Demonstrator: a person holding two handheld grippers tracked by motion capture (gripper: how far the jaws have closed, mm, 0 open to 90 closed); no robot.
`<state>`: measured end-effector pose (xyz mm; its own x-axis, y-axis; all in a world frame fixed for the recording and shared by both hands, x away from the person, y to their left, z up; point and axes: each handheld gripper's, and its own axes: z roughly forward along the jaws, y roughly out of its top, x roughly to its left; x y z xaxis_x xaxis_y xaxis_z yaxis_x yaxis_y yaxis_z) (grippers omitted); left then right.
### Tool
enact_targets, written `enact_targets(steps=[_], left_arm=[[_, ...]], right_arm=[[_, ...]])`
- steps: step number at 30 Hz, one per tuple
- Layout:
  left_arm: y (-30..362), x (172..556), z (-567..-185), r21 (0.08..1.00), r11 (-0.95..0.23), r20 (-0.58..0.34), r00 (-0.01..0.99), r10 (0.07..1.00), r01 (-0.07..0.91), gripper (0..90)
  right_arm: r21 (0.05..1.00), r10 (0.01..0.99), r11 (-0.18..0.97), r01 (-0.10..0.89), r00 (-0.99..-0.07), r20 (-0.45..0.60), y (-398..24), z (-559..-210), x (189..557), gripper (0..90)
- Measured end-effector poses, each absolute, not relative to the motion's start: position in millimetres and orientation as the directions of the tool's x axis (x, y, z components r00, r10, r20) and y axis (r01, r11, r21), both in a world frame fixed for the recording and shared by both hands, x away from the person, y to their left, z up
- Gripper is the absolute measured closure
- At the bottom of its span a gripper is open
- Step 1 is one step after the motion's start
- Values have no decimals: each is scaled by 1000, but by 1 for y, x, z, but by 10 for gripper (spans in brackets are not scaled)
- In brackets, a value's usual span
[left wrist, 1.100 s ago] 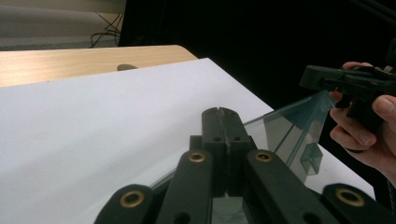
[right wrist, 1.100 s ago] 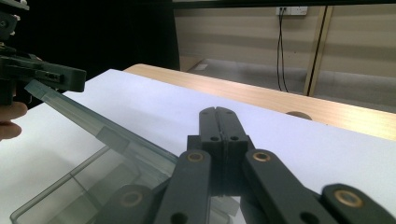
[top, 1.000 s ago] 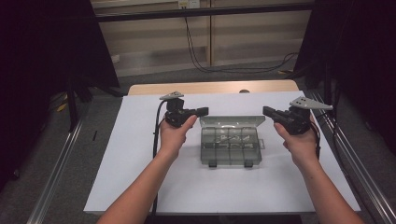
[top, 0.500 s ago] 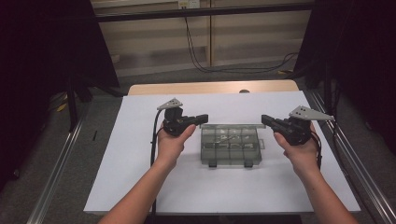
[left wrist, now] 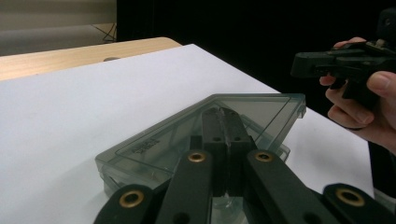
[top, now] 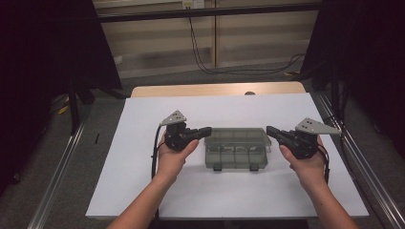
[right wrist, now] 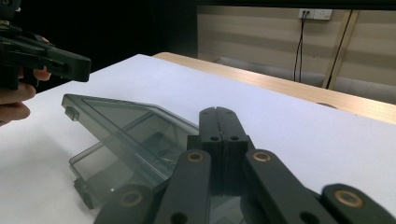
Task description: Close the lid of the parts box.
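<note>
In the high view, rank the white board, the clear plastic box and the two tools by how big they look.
1. White board, largest by far.
2. Clear plastic box.
3. Left tool and right tool: they look about alike, so no order between them.

Bare forearms, no sleeves. Left claw (top: pixel 206 130) and right claw (top: pixel 270 130): matte black, brass-ringed screws, grey triangular top plates, trailing black cables.
</note>
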<state>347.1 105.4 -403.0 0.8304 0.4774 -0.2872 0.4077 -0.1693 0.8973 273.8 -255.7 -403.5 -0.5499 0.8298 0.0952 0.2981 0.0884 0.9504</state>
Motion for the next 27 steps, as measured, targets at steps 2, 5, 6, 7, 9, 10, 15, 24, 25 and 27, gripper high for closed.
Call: enact_targets(steps=[2, 5, 6, 7, 9, 10, 15, 24, 25, 27], left_arm=[[105, 343, -404, 900, -184, -266, 834, 484, 394, 900], [104, 338, -406, 903, -192, -253, 838, 482, 384, 900], [104, 336, -407, 902, -201, -247, 839, 485, 382, 900], [104, 335, -408, 904, -204, -240, 841, 484, 375, 900], [104, 331, -410, 903, -213, -231, 842, 488, 372, 900], [104, 329, -412, 904, -213, -231, 842, 487, 371, 900], [106, 322, -419, 902, -230, -213, 840, 498, 365, 900], [110, 315, -431, 908, -223, -196, 831, 520, 354, 900], [110, 314, -432, 908, -221, -198, 828, 525, 357, 900], [111, 313, -434, 910, -223, -189, 827, 529, 350, 900]], right_arm=[[949, 828, 95, 299, -553, 92, -255, -405, 271, 900], [950, 830, 97, 296, -551, 87, -254, -407, 266, 900], [951, 830, 95, 295, -551, 89, -254, -408, 264, 900], [950, 828, 96, 297, -553, 90, -254, -409, 263, 900], [949, 829, 99, 299, -552, 88, -254, -411, 261, 900], [948, 830, 99, 301, -551, 88, -253, -412, 260, 900], [944, 831, 106, 311, -550, 88, -253, -418, 254, 900], [939, 836, 121, 322, -543, 78, -252, -430, 247, 900], [939, 836, 122, 321, -544, 77, -252, -431, 247, 900], [938, 837, 120, 324, -541, 80, -252, -433, 246, 900]])
